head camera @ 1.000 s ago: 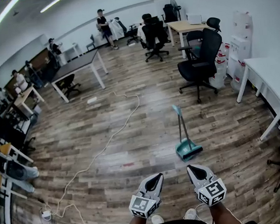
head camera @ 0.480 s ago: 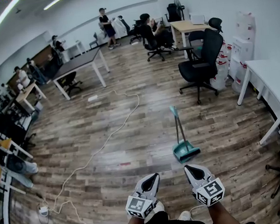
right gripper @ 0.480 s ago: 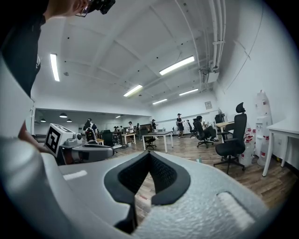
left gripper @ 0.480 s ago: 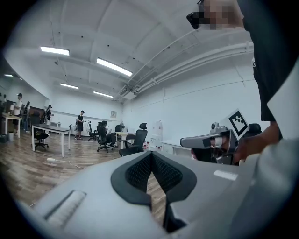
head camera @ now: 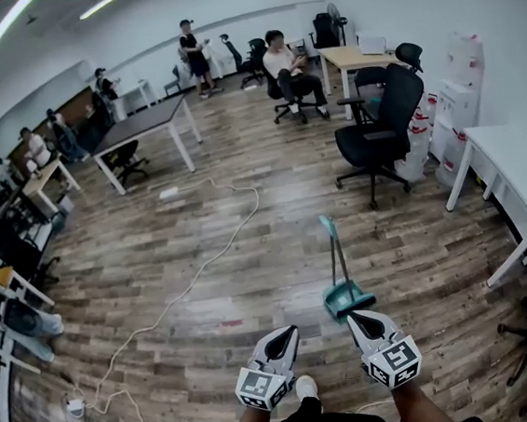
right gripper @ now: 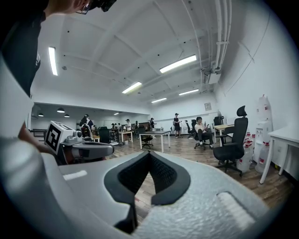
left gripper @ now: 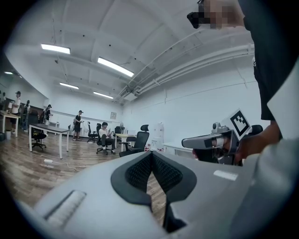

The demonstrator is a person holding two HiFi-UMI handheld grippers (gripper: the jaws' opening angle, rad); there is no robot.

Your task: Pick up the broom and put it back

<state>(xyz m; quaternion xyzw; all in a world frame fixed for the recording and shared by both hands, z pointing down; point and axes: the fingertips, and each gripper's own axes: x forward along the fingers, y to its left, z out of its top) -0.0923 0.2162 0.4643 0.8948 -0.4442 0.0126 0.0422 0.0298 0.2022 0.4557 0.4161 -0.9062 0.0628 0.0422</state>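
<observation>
Broom seemingly upright in dustpan

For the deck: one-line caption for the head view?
Left gripper and right gripper, both shut and empty, just short of the standing teal broom and dustpan.

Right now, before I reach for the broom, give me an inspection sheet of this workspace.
Surface: wood-plank floor.
Job's things: broom standing upright, its foot at a teal dustpan, just ahead of the right claw; not held.
Clutter: nothing seen near the broom.
Grippers: left claw shut, empty; right claw shut, empty.
Cables: white cable trailing across the floor on the left, apart from the broom.
Surroundings: black office chair, white table, dark table, seated person, more people farther back.
</observation>
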